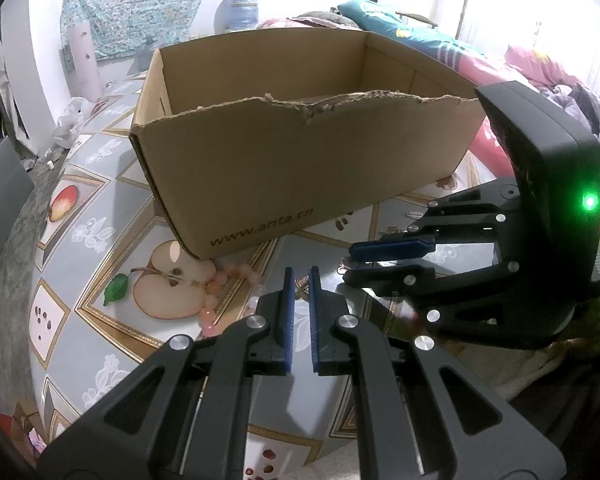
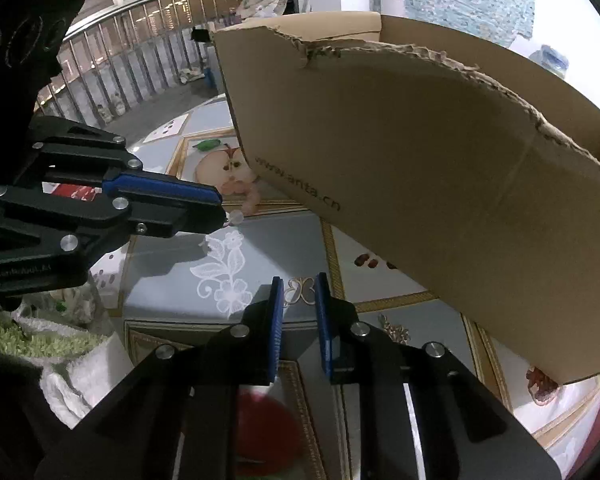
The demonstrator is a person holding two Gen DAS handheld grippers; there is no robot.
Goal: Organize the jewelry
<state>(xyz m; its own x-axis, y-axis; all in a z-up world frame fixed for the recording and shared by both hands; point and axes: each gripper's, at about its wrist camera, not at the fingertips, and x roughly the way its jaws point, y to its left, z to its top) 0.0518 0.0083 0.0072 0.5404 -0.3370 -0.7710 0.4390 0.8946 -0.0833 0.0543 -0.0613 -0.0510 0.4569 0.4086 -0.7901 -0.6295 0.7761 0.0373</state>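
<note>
A bracelet of pale pink beads (image 1: 220,280) lies on the tablecloth by the near corner of an open cardboard box (image 1: 300,168). My left gripper (image 1: 301,272) hovers just right of the beads, jaws shut with nothing visible between the pads. In the right wrist view the left gripper (image 2: 220,210) reaches in from the left, one bead (image 2: 236,217) close by its tip and more bracelet beads (image 2: 252,200) beyond it. My right gripper (image 2: 299,282) stands low over the cloth in front of the box (image 2: 420,180), jaws a narrow gap apart, only the printed pattern showing between them. The right gripper (image 1: 348,262) points left.
The round table carries a fruit-printed tablecloth (image 1: 80,240) whose edge curves away on the left. A green and white towel (image 2: 40,340) lies under the left gripper. Bedding (image 1: 540,68) is piled behind the box, and a railing (image 2: 140,40) runs beyond the table.
</note>
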